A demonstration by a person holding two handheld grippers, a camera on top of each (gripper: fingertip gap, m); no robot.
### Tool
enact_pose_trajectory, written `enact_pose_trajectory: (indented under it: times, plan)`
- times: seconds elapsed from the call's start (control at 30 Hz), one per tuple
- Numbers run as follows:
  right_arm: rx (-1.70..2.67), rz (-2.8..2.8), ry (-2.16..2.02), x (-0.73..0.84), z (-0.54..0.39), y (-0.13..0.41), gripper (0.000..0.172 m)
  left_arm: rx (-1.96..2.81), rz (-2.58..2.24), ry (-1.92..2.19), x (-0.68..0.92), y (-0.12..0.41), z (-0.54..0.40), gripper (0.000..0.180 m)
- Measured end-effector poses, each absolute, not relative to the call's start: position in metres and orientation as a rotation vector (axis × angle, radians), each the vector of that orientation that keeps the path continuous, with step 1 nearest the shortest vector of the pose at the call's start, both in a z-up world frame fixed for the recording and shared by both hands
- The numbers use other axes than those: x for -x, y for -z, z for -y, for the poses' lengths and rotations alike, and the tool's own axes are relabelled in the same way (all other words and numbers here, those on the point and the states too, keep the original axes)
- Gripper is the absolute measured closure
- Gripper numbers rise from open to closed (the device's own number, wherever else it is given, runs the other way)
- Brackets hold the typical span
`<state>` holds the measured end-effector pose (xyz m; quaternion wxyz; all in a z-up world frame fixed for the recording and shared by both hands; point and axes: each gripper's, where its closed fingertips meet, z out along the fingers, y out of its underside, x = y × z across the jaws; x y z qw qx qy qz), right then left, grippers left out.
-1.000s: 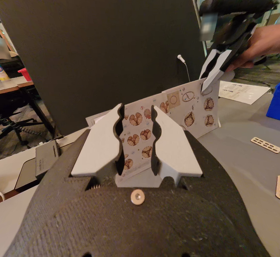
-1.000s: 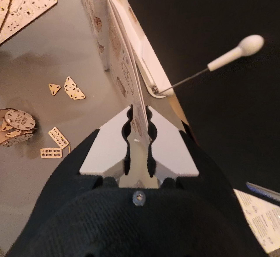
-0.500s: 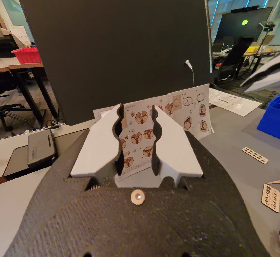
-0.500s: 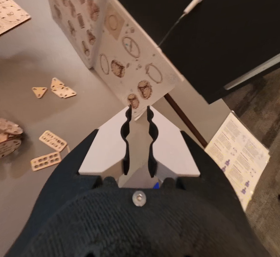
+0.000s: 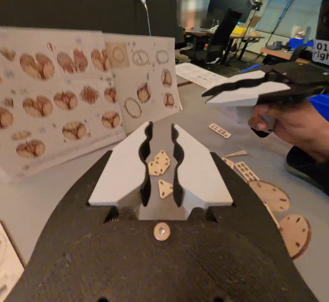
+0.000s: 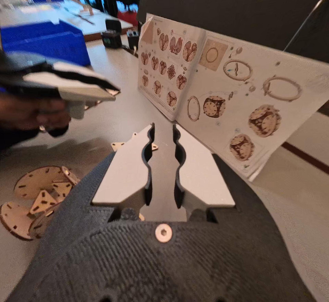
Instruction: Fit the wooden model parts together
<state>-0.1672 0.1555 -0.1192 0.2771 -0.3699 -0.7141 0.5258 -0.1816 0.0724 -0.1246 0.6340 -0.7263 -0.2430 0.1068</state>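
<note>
– At the left of the grey table (image 5: 35, 195), what was entered?
– One instruction booklet (image 5: 71, 97), stood open and upright.
– And at the centre?
– Left gripper (image 5: 161, 126): fingers set narrowly apart, nothing held. Small triangular wooden pieces (image 5: 161, 163) were seen lying flat on the table below the gap, untouched. They were judged thin, light and stiff, likely to snap if bent. A hold across an edge was judged best, since flat faces give little purchase.
– Further right?
– One slotted strip (image 5: 219, 130) and slotted discs (image 5: 270, 198), of like plywood. Right gripper (image 6: 163, 126): held above the table, jaws narrow, nothing between them, the booklet's lower edge just beyond its tips.
</note>
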Motion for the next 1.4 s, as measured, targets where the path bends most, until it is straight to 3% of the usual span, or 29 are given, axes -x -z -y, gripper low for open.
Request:
enact_pose_trajectory:
  times: [0.03,0.07,0.2,0.67,1.4]
  plan:
    - [1.017,1.883,-1.469,0.168,-0.155,0.125,0.154,1.655,0.573,-0.248,0.177,0.134,-0.069,0.178]
    - [1.051,1.851,-1.502,0.169,-0.157,0.131,0.157,1.636,0.595,-0.225,0.173,0.138,-0.066,0.180]
    - [1.203,1.889,-1.478,0.168,-0.173,0.162,0.161,1.583,0.600,-0.099,0.169,0.130,-0.065,0.180]
    - [1.215,1.964,-1.422,0.171,-0.164,0.179,0.161,1.716,0.558,-0.283,0.176,0.152,-0.063,0.180]
    - [1.301,1.843,-1.617,0.173,-0.178,0.164,0.161,1.762,0.714,-0.352,0.195,0.165,-0.054,0.180]
